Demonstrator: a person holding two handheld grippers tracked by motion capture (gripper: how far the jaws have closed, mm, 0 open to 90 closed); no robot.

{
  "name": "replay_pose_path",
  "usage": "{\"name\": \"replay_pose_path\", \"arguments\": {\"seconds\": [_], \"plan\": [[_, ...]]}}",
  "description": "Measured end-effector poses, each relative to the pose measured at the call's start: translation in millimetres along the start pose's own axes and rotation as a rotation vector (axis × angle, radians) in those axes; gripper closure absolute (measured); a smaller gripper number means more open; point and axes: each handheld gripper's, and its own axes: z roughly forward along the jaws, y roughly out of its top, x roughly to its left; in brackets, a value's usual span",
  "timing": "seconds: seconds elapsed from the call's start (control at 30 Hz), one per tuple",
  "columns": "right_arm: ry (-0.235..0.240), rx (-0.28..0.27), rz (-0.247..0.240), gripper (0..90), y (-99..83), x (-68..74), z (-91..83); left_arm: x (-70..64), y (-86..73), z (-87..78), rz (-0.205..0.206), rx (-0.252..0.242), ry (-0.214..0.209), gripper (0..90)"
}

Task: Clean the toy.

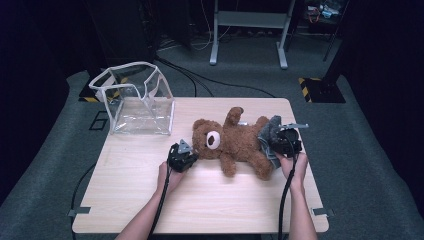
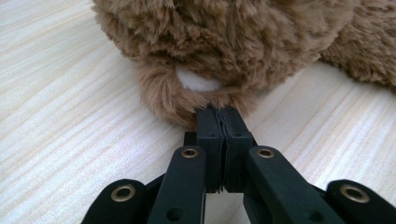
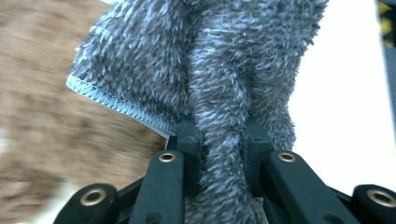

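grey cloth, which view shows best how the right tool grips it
The right gripper view: the grey cloth bunches between the right tool's jaws. The high view shows it small by the teddy bear's legs.

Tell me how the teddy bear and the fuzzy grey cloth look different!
The teddy bear is brown; the grey cloth is grey. The bear is bigger and lies along the table; the cloth is small, bunched at its legs. Both are fluffy, and tongs pinch each.
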Motion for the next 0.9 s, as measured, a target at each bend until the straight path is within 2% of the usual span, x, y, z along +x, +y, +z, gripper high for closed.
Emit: {"name": "replay_pose_path", "arguments": {"seconds": [0.1, 0.2, 0.27, 0.37, 0.47, 0.57, 0.67, 0.73, 0.83, 0.9], "plan": [[0.016, 0.042, -0.049, 74.5, 8.5, 13.5, 6.5, -0.4, -0.3, 0.5, -0.001, -0.006, 0.006, 88.4], [-0.007, 0.088, -0.091, 74.6, 13.0, 19.8, 21.9, 0.0, 0.0, 0.0, 0.000, 0.000, 0.000, 88.4], [-0.015, 0.099, -0.075, 74.6, 15.4, 17.1, 28.3, 0.0, 0.0, 0.0, 0.000, 0.001, 0.000, 88.4], [-0.036, 0.112, -0.020, 74.7, 19.7, 7.6, 33.1, -0.6, -0.3, 0.5, 0.002, -0.006, 0.005, 88.8], [-0.121, 0.135, -0.008, 74.7, 24.0, -1.7, 38.3, -0.5, -0.3, 0.5, 0.001, -0.006, 0.004, 88.9], [-0.176, 0.144, 0.037, 74.7, 24.0, -14.8, 41.3, -0.4, -0.3, 0.5, 0.001, -0.006, 0.004, 88.9], [-0.201, 0.129, 0.088, 74.7, 21.4, -24.0, 35.6, -0.4, -0.3, 0.5, 0.001, -0.006, 0.004, 88.9], [-0.213, 0.119, 0.087, 74.7, 19.2, -25.0, 27.9, -0.3, -0.3, 0.5, 0.001, -0.006, 0.004, 88.9], [-0.202, 0.082, 0.067, 74.6, 15.8, -19.0, 13.9, -0.4, -0.3, 0.6, 0.000, -0.007, 0.003, 88.9], [-0.165, 0.061, 0.032, 74.6, 14.3, -10.3, 6.2, 0.1, 0.0, 0.0, 0.001, 0.001, -0.002, 88.9]]}}
